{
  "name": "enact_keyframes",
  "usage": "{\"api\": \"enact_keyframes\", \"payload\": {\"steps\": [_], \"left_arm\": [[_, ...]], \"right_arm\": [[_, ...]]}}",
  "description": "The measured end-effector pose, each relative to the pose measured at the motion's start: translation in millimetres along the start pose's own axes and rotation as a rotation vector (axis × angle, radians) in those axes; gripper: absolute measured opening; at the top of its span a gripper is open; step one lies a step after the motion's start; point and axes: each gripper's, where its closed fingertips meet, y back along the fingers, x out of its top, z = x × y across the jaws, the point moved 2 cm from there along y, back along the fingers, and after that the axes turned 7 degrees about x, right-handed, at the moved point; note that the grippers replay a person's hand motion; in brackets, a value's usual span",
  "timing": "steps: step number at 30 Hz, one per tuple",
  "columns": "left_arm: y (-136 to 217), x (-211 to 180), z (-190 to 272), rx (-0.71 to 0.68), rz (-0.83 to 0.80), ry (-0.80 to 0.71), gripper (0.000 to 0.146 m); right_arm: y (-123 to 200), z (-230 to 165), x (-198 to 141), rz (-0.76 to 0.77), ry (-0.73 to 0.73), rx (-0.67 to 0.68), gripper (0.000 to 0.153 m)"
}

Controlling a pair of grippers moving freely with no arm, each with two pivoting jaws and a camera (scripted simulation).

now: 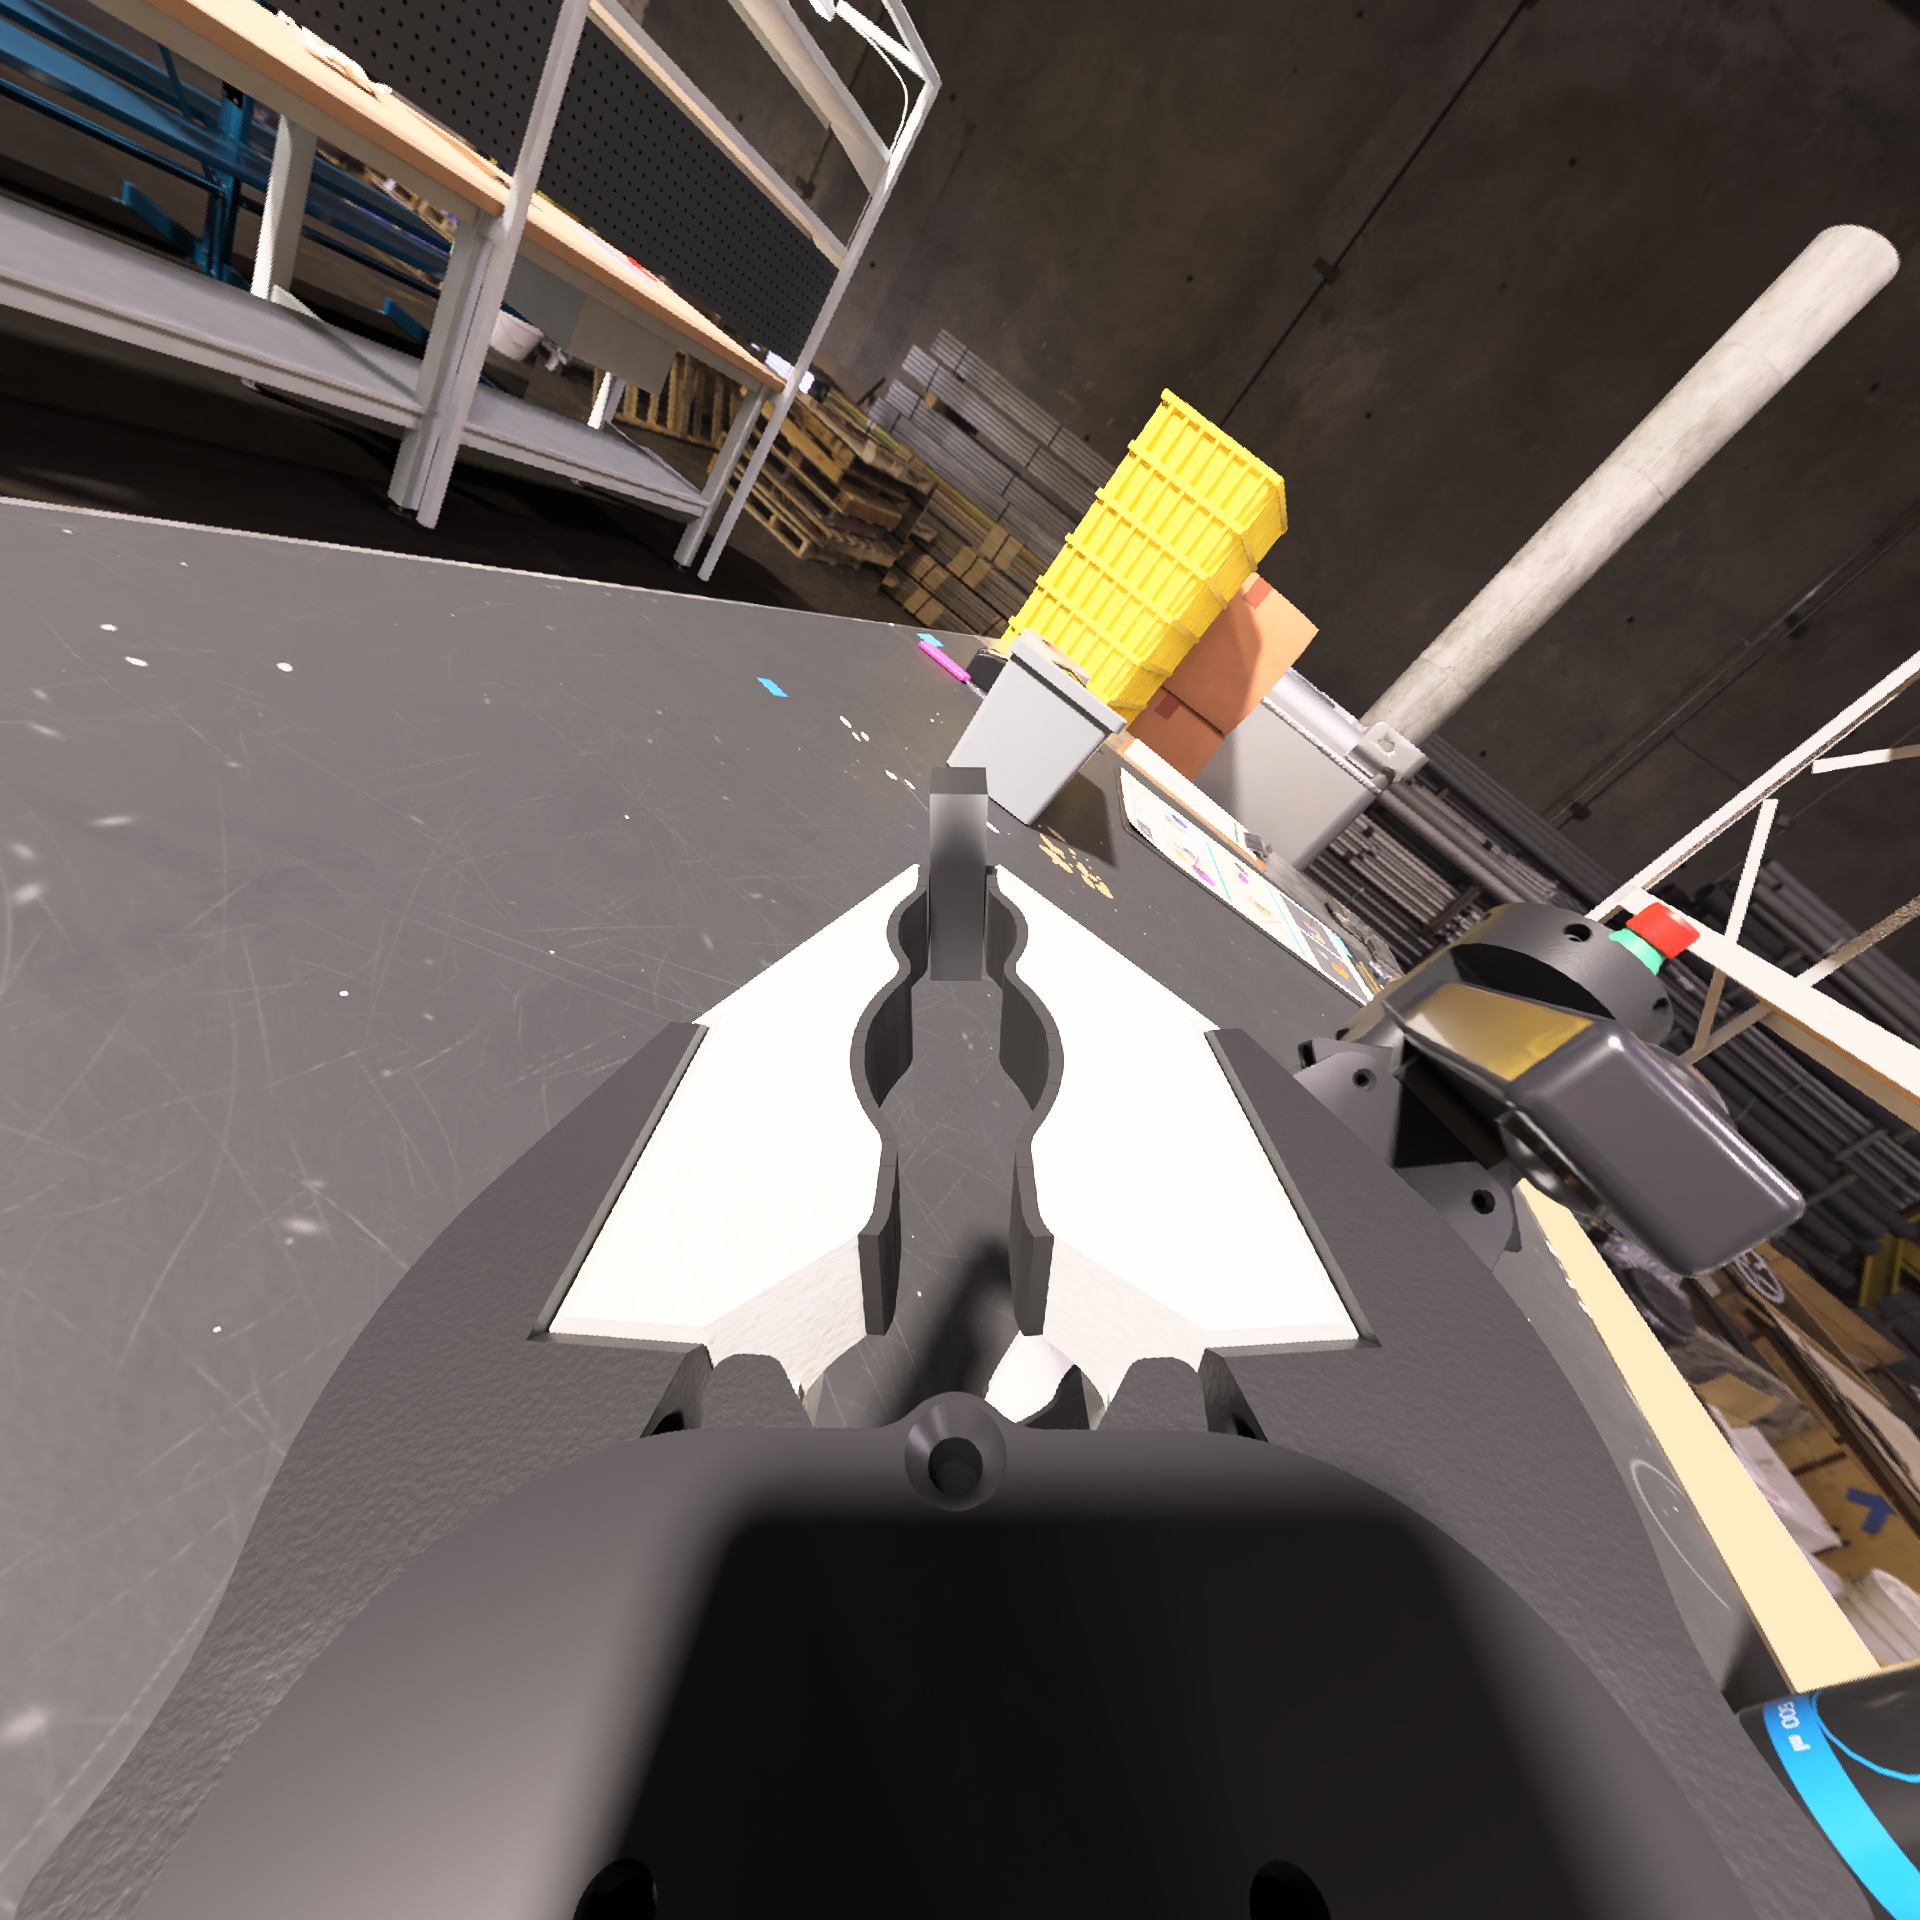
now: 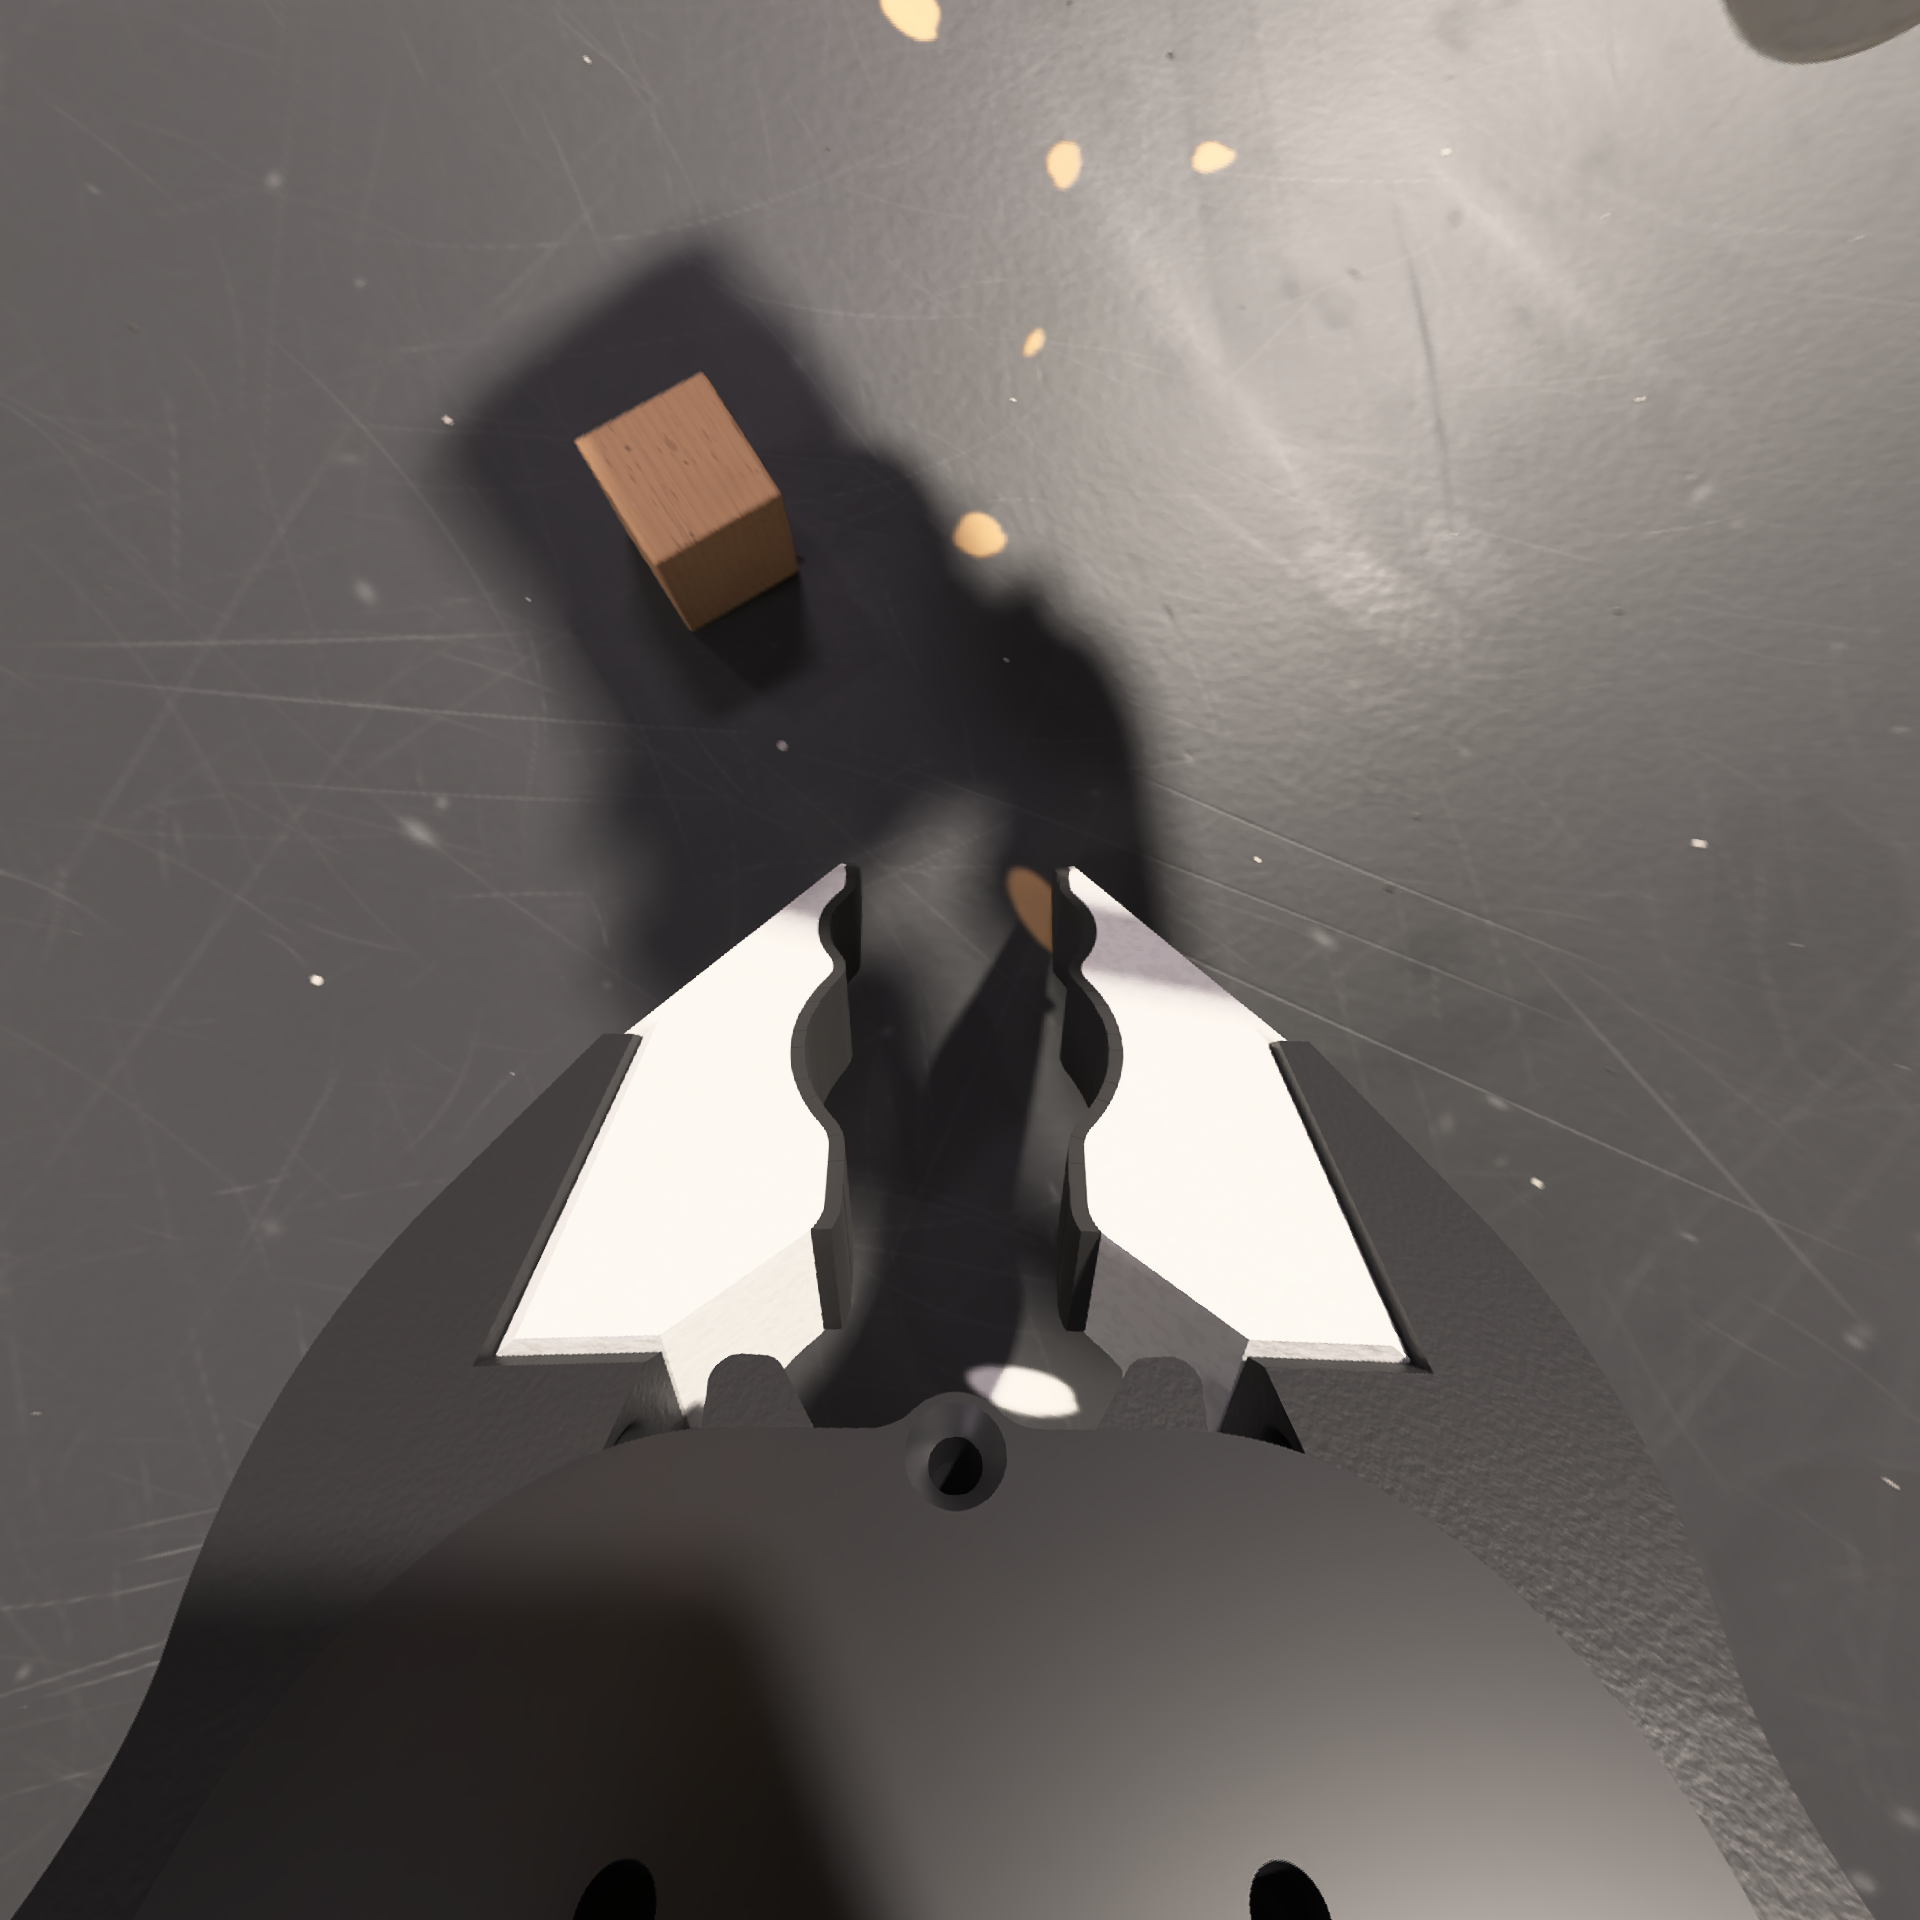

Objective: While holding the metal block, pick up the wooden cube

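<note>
Your left tongs pinched the metal block aloft (freeing the bench); your right tongs, spread, hovered short of the wooden cube.

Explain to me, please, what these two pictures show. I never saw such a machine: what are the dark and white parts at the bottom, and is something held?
Each picture comes from a camera mounted on a two-finger gripper, looking forward along its fingers. The dark body and white fingers at the bottom are the gripper itself.

In the left wrist view, the left gripper is closed on a narrow grey metal block, above a scratched grey table. The other gripper shows at the right of this view. Farther off stand a pale grey bin and yellow crates.

In the right wrist view, the right gripper looks down at the table. Its fingers are apart and hold nothing. A wooden cube rests on the table ahead, to the left, untouched.
</note>
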Motion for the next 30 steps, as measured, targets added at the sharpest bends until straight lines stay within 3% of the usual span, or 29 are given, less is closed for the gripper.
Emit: {"api": "enact_keyframes", "payload": {"steps": [3, 8, 10, 12, 18, 22, 25, 30], "left_arm": [[-1.1, -1.9, 0.3, -0.002, -0.01, -0.002, 0.009], [-0.9, -2.2, 0.3, -0.005, -0.011, 0.002, 0.009], [-1.0, -2.2, 0.4, -0.009, -0.011, 0.006, 0.009], [-1.3, -2.8, 0.5, -0.01, -0.013, 0.007, 0.009], [-1.9, -3.4, 0.3, -0.009, -0.017, 0.006, 0.009], [-2.0, -4.3, -1.4, 0.0, -0.02, 0.009, 0.009], [-1.4, -4.4, -2.1, 0.006, -0.019, 0.007, 0.009], [0.0, -4.5, -4.7, 0.024, -0.027, 0.001, 0.009]], "right_arm": [[-6.0, -4.2, 3.9, 0.028, -0.016, 0.033, 0.039], [-2.4, -2.5, 2.8, 0.024, 0.089, -0.034, 0.024], [7.3, 0.2, 1.2, 0.053, 0.107, -0.051, 0.004], [17.2, 0.2, -7.1, 0.041, 0.142, -0.008, 0.0], [34.9, 11.7, -17.5, 0.045, 0.12, -0.051, 0.004], [19.4, 10.7, 4.0, 0.133, 0.031, -0.043, 0.022], [0.3, 12.8, 11.8, 0.11, -0.013, -0.029, 0.031], [-4.9, 10.4, 12.8, 0.05, 0.034, -0.05, 0.023]]}}
